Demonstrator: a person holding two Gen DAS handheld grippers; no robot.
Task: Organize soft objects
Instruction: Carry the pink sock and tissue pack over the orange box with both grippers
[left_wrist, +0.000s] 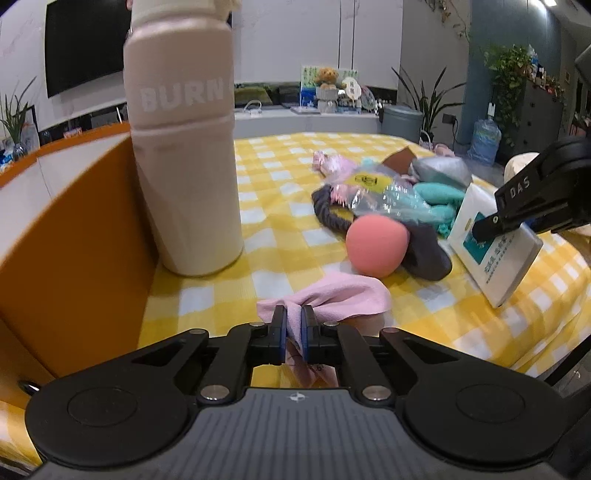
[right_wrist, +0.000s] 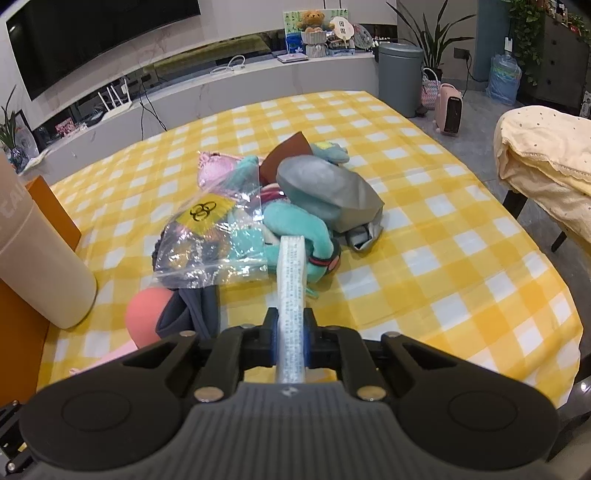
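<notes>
Left wrist view: the left gripper (left_wrist: 293, 318) has its jaws pinched together on a fold of the pink cloth (left_wrist: 334, 297), which bunches up between the blue pads and spreads out ahead of them onto the yellow checked tablecloth (left_wrist: 288, 206). Just beyond the cloth sits a coral foam ball (left_wrist: 376, 245), touching a dark grey fabric piece (left_wrist: 428, 254). A tall beige bottle (left_wrist: 183, 147) stands upright to the left, close against an orange box wall (left_wrist: 74, 236).

At the right edge of the same view the right gripper (left_wrist: 484, 225) comes in from the side, clamped on a white packet (left_wrist: 495, 247) with teal print, which it holds tilted above the tablecloth.

Right wrist view: the right gripper (right_wrist: 291, 317) is closed on the narrow edge of that white packet (right_wrist: 291, 273); the packet stands edge-on between the pads and reaches forward toward the heap of soft things in the middle of the table. In that heap lie a clear plastic bag (right_wrist: 210, 243) with a yellow label, a teal plush toy (right_wrist: 295, 225) and a silver-grey pouch (right_wrist: 328, 192), all touching one another. The coral foam ball (right_wrist: 146, 314) lies nearer, to the left of the gripper.
</notes>
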